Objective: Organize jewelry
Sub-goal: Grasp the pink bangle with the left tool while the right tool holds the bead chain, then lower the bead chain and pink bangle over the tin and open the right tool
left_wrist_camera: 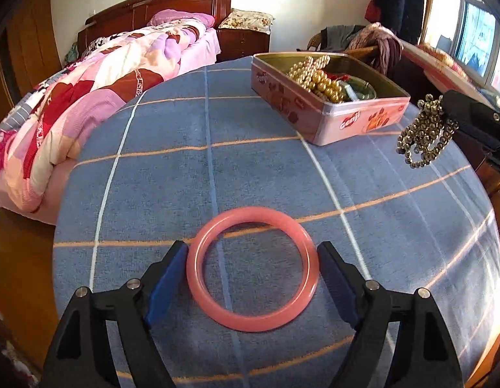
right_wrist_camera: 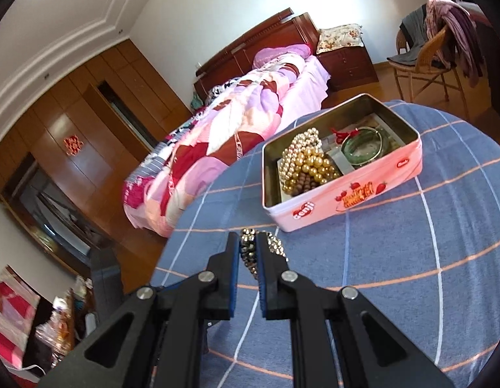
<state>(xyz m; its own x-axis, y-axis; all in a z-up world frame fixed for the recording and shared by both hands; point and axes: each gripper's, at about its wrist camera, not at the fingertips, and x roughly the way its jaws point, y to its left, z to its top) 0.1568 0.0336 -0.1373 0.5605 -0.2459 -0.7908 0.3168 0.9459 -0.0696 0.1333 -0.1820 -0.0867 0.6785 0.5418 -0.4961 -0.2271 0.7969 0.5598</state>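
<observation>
Left gripper of mine sits spread wide around the pink bangle, which lies flat on the blue checked bench, pads just beside its rim. Right gripper is pinched on a dark bead strand, lifted near the pink tin holding gold beads.

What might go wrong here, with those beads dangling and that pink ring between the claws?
The dark bead strand hangs loosely from the right gripper; loops might snag the pink tin rim or slip free. The left gripper straddles the pink bangle, jaws open; the smooth ring might squirt out on closing.
</observation>
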